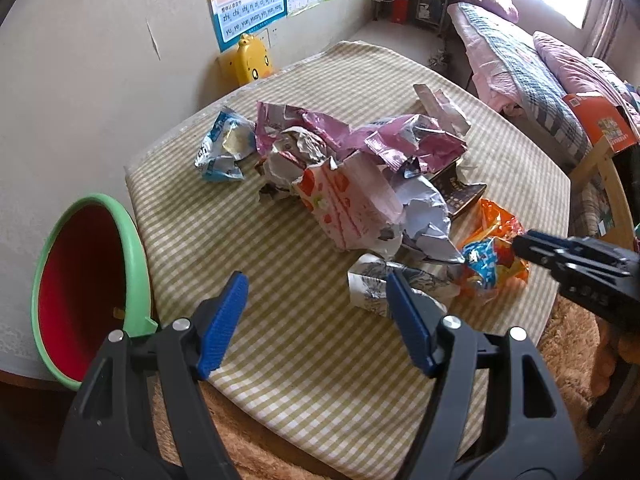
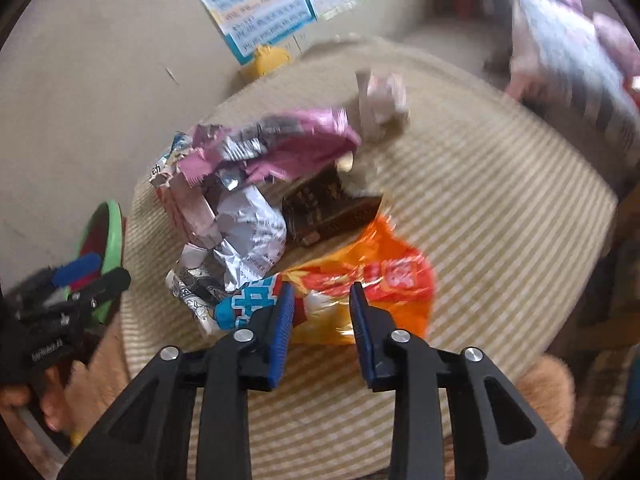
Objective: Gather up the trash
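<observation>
The trash is heaped near the middle of a small table under a green-and-white checked cloth (image 1: 304, 360): a torn pink foil bag (image 1: 404, 136) on top, a pink-and-red patterned carton (image 1: 348, 204) and crumpled white paper (image 1: 424, 216) below it, a dark brown packet (image 1: 460, 192), a blue-and-white wrapper (image 1: 222, 146) off toward the wall, and an orange snack bag (image 2: 372, 284) at the near right edge of the heap. The right gripper (image 2: 322, 312) sits over that orange bag with its blue pads narrowed around a fold of it — the blur keeps me from telling whether they actually pinch it. The left gripper (image 1: 316, 320) hangs wide apart above bare cloth, nothing in it, just beside a black-and-white printed scrap (image 1: 376, 288). A red bin with a green rim (image 1: 86, 288) stands against the table's left edge.
</observation>
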Motion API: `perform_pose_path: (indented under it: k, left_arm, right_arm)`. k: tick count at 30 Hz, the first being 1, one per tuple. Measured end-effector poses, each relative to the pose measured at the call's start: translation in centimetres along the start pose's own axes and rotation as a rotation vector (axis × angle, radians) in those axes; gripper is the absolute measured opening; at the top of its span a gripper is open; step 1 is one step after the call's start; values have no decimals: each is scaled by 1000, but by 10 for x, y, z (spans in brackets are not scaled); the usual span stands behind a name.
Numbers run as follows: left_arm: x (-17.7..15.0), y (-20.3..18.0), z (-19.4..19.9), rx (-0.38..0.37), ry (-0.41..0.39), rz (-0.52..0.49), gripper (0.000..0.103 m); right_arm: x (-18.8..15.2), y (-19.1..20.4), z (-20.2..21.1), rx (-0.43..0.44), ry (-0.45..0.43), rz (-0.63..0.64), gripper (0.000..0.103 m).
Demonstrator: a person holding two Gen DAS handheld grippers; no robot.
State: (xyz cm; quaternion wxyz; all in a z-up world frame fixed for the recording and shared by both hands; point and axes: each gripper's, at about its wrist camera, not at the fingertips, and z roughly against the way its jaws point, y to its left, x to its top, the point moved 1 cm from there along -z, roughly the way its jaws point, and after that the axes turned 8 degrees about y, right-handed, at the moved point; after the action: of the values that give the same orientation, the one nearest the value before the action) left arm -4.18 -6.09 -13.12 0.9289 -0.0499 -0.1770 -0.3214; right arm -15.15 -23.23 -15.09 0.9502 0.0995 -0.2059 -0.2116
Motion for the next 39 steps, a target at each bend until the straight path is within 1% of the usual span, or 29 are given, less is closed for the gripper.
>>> perform_pose_path:
  k: [1,2,3,4,5,6,7,8,10,13,14,16,17,21,23,25,28,31,33,36,39]
  left_arm:
    - [0,1,0,0,-2,3,68]
    - [1,2,0,0,-2,10,68]
    - [1,3,-1,0,1,14,68]
    - [1,3,-3,0,6,16,68]
    - [0,2,-5,1,14,15,68]
    - [0,1,-7,2,19,11,68]
    - [0,0,-8,4,23,6,68]
    - [-1,-2,-9,7,26,-3,68]
    - [-1,-7,-11,15,31,-19,68]
    - [-1,-18,-16,37,51,-57,68]
    - [-1,-21,-17,44,56,-69,68]
    - [-1,-32,-21,63,67,-104,68]
    - [-2,-35,-22,69,71,-117,68]
    - [-2,-62,-25,99,83,-202,68]
    - [-3,-75,-24,115,78,-250,68]
    - [-4,-86,-22,124,71,-287,68]
    - [-6,-98,-22,134,71,-327,68]
    - [-7,-102,-24,145,77,-344,68]
    - [-7,-101,-25,148,83,-340,68]
    - [-7,-100,-25,150,82,-333,68]
    - [-6,-100,-25,148,80,-327,68]
  right_arm:
    - [-2,2,11,-37,-39,35,50]
    - [-5,2,23,-67,-81,67,53]
    - [-9,3,31,-84,-110,99,53]
    - [-15,4,42,-130,-139,151,53]
    - [-19,2,50,-195,-159,199,53]
    - [-23,0,54,-241,-176,233,53]
    - [-30,-4,62,-286,-197,267,54]
    - [-41,-9,72,-351,-228,299,56]
    - [-58,-23,84,-444,-263,325,57]
    - [-79,-46,100,-528,-298,314,58]
    - [-86,-54,106,-542,-309,301,60]
    - [-97,-74,115,-547,-330,258,64]
    - [-100,-83,118,-540,-338,233,64]
    - [-107,-114,127,-487,-376,132,64]
    - [-109,-121,132,-478,-403,125,64]
    - [-109,-121,132,-477,-413,138,64]
    - [-112,-127,133,-452,-418,133,64]
    - [-111,-130,133,-437,-431,121,64]
    - [-110,-130,132,-442,-433,119,64]
    - [-110,-126,138,-436,-466,118,64]
    - [-107,-123,139,-436,-468,122,65]
